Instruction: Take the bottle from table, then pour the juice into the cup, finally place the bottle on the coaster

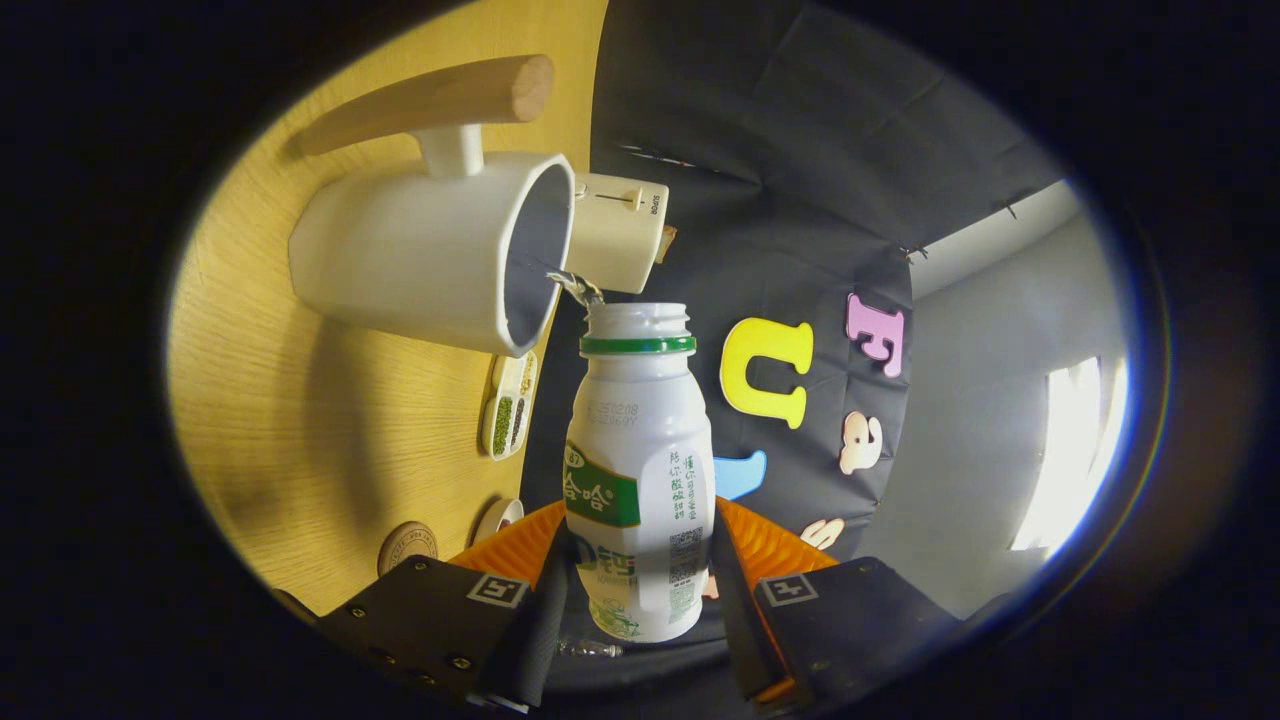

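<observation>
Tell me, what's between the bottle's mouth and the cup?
In the gripper view, only a thin stream of liquid bridges the bottle, held between the gripper fingers, and the cup.

The handheld two-finger gripper (640,600) has dark, flat, angular finger housings; each carries a small square black-and-white marker tag near its inner corner; small round screws dot the left housing; ribbed plates back both fingers.

We see a white bottle (637,470) with green collar and label, a white cup (420,250) with pale wooden handle, and a yellow wood-grain counter (270,400).
</observation>
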A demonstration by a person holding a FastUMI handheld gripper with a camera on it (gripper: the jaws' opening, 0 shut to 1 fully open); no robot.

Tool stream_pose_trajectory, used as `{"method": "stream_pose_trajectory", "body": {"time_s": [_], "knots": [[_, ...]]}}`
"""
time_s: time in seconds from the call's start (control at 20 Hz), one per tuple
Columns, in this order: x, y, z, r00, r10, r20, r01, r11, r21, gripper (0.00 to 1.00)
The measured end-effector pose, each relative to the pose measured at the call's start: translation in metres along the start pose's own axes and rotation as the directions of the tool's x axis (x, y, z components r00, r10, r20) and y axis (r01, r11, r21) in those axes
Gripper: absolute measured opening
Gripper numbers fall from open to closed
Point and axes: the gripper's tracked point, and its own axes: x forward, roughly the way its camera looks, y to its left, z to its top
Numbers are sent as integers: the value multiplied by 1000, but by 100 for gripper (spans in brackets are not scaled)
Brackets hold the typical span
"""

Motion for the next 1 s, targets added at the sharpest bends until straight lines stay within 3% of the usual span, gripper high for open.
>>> {"method": "stream_pose_trajectory", "body": {"time_s": [1.0], "knots": [[0, -5, 3, 999, -29, 25, 30, 998, -53, 69]]}}
